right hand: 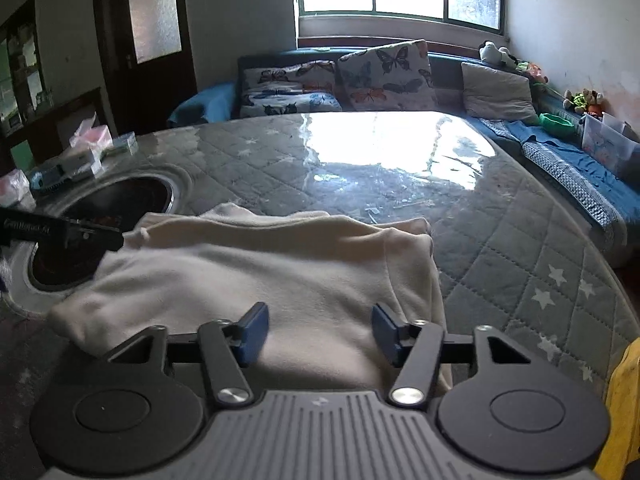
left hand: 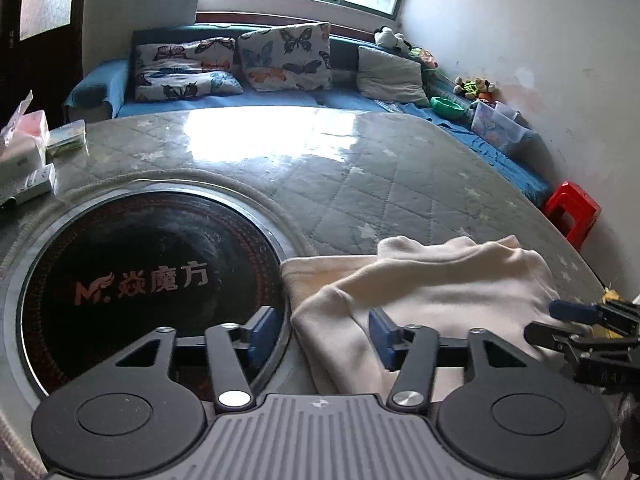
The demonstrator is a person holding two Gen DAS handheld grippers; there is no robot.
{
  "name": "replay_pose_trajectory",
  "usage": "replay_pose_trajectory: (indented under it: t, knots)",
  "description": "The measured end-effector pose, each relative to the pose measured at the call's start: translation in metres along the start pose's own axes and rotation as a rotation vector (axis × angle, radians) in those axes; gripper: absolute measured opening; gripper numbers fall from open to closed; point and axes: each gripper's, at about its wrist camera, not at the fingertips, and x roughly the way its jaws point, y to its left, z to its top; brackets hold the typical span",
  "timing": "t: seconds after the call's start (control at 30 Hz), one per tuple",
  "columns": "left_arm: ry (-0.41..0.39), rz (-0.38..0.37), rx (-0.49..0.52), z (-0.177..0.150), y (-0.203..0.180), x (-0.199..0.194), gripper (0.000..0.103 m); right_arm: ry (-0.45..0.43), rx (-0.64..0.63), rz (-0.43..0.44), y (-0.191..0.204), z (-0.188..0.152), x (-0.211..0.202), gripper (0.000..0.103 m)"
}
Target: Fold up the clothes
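Two claws work over a round desk (right hand: 500,248) covered with a grey quilted, star-printed cloth under a glossy clear sheet; window glare whitens the middle of it. Set into the desk is a round black cooker plate (left hand: 148,280) with a metal ring and orange lettering. It sits just left of the garment, and the garment's left edge touches or slightly overlaps the ring. Small boxes and packets (left hand: 28,160) crowd the far left edge of the desk. Beyond the desk runs a blue-covered sofa (right hand: 580,164) with butterfly-print cushions (right hand: 386,76), a grey cushion (right hand: 496,90), soft toys, a green bowl (right hand: 556,122) and a clear plastic bin (right hand: 606,144). A red stool (left hand: 572,212) stands by the right wall.

Cream garment (right hand: 256,276): soft, fleecy fabric, lying on the near right part of the desk in a loosely folded heap. Upper layer doubled over a lower one, rounded fold along the right side, edges uneven, a few wrinkles.

Left claw (left hand: 322,334): blue pads spread wide, nothing between them; left pad over the cooker plate rim, right pad over the garment's near left corner. Contact with the cloth cannot be judged.

Right claw (right hand: 318,332): pads likewise spread apart, empty, poised over the garment's near edge. In the left wrist view it shows at the far right beside the fabric.
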Motion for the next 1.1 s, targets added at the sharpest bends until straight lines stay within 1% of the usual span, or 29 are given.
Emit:
replay_pose_trajectory:
  t: [0.03, 0.07, 0.1, 0.13, 0.27, 0.33, 0.37, 0.57, 0.63, 0.83, 1.1]
  knots:
    - [-0.006, 0.001, 0.009, -0.002, -0.002, -0.004, 0.059, -0.005, 0.002, 0.001, 0.001, 0.0, -0.002, 0.064]
    - [-0.012, 0.003, 0.019, -0.003, -0.004, -0.007, 0.063, -0.01, 0.005, 0.002, 0.003, 0.0, -0.004, 0.065]
    - [-0.018, 0.004, 0.028, -0.005, -0.006, -0.011, 0.067, -0.014, 0.01, 0.004, 0.004, -0.001, -0.005, 0.069]
    - [-0.024, 0.005, 0.037, -0.006, -0.009, -0.014, 0.069, -0.017, 0.014, 0.007, 0.006, -0.001, -0.007, 0.071]
    - [-0.046, 0.005, 0.079, -0.014, -0.019, -0.028, 0.079, -0.027, 0.016, 0.017, 0.014, -0.004, -0.014, 0.074]
    - [-0.056, 0.001, 0.094, -0.018, -0.023, -0.034, 0.086, -0.032, 0.016, 0.022, 0.018, -0.006, -0.018, 0.081]
    - [-0.062, 0.001, 0.099, -0.02, -0.025, -0.037, 0.09, -0.034, 0.016, 0.024, 0.02, -0.007, -0.021, 0.082]
    - [-0.087, -0.001, 0.131, -0.032, -0.034, -0.051, 0.102, -0.052, 0.019, 0.018, 0.03, -0.015, -0.032, 0.086]
    - [-0.095, -0.001, 0.142, -0.036, -0.036, -0.055, 0.103, -0.058, 0.021, 0.016, 0.033, -0.018, -0.036, 0.093]
    - [-0.106, -0.015, 0.172, -0.048, -0.042, -0.065, 0.103, -0.078, 0.034, 0.016, 0.041, -0.026, -0.047, 0.102]
    - [-0.116, -0.026, 0.19, -0.059, -0.049, -0.079, 0.103, -0.094, 0.068, -0.002, 0.047, -0.034, -0.06, 0.103]
